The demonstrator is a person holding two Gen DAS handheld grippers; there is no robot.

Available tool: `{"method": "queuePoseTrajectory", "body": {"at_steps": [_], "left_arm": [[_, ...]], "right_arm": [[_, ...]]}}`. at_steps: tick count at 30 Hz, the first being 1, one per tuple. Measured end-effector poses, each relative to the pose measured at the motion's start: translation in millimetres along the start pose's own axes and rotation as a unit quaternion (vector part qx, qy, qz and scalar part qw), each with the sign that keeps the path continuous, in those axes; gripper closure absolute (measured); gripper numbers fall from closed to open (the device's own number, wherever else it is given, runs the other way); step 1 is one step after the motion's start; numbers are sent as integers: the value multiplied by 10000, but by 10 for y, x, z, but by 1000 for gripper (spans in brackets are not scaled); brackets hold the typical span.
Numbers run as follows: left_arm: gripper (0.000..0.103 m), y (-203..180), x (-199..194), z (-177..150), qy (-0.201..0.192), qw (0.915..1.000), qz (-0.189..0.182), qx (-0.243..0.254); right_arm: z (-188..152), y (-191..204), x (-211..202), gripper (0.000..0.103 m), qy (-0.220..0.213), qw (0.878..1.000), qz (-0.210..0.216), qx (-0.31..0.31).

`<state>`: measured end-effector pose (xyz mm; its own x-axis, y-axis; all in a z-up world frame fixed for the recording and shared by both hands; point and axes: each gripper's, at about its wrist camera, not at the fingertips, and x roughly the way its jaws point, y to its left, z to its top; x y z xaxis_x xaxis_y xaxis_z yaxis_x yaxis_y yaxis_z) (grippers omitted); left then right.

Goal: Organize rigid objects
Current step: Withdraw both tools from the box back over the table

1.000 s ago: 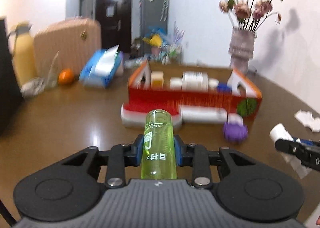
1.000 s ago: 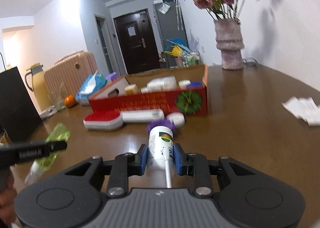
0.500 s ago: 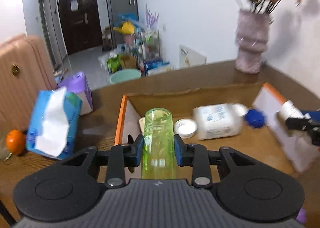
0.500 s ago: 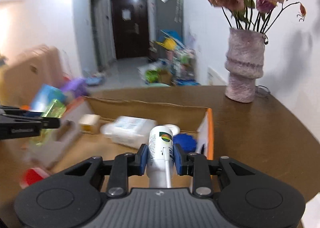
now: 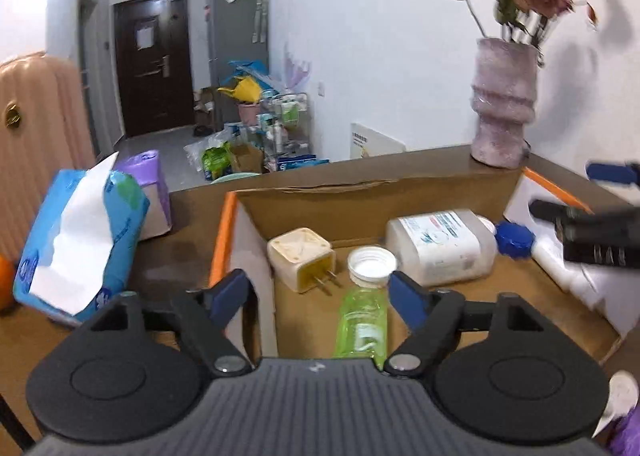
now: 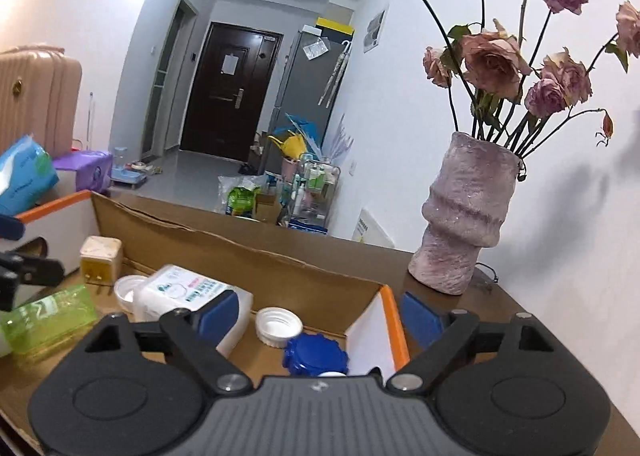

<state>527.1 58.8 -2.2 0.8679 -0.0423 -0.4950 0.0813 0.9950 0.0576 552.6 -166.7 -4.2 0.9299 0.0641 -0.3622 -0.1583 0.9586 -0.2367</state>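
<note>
The brown desk (image 6: 532, 308) carries an open cardboard box (image 5: 360, 192) with orange-edged flaps, and both hand-held grippers hang over it. At the far right stands a mauve vase (image 6: 464, 224) of faded roses. Left of the box lie a blue tissue pack (image 5: 80, 240) and a purple pack (image 5: 150, 192).

The left hand-held gripper (image 5: 320, 292) is released: its jaws have just been opening, and the green transparent bottle (image 5: 362, 322) lies below and between them on the box floor, touched by neither blue pad. The right hand-held gripper (image 6: 316, 316) is released too, its jaws just opened wide, straddling the box's right flap; the white bottle (image 5: 560, 260) rests low against the right wall, under its fingers.

Inside the box lie a large white container (image 5: 440, 248) on its side, a cream plug adapter (image 5: 302, 258) with prongs pointing near, a blue cap (image 6: 316, 354) and two white caps (image 6: 279, 326), one (image 5: 372, 266) just beyond the green bottle.
</note>
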Motion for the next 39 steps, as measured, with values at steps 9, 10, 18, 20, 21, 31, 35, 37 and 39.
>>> {"method": "queuePoseTrajectory", "body": {"at_steps": [9, 10, 18, 20, 21, 31, 35, 37, 39], "left_arm": [[16, -160, -14, -42, 55, 9996, 187, 207], [16, -135, -36, -48, 51, 9996, 186, 204], [6, -97, -252, 37, 296, 9992, 47, -252], [5, -94, -383, 88, 265, 9991, 114, -295], [5, -92, -459, 108, 232, 9991, 140, -330], [1, -131, -1462, 53, 115, 9966, 266, -770], [0, -237, -1898, -152, 96, 9967, 283, -755], [0, -296, -2127, -283, 39, 9971, 238, -716], [0, -377, -2338, -400, -51, 9977, 218, -640]], "right_arm": [[-46, -274, 94, 13, 406, 9944, 622, 753], [-51, -281, 91, 13, 416, 9940, 647, 781], [-28, -332, -10, 3, 384, 9930, 608, 936], [-9, -346, -153, 3, 357, 9921, 767, 929], [-2, -348, -233, 3, 342, 9917, 836, 914], [-62, -477, -1189, 3, 571, 9867, 1302, 784], [-207, -593, -1588, 3, 585, 9844, 1288, 1043], [-286, -620, -1764, 3, 563, 9837, 1288, 1120], [-369, -612, -1973, 3, 534, 9844, 1235, 1132]]}}
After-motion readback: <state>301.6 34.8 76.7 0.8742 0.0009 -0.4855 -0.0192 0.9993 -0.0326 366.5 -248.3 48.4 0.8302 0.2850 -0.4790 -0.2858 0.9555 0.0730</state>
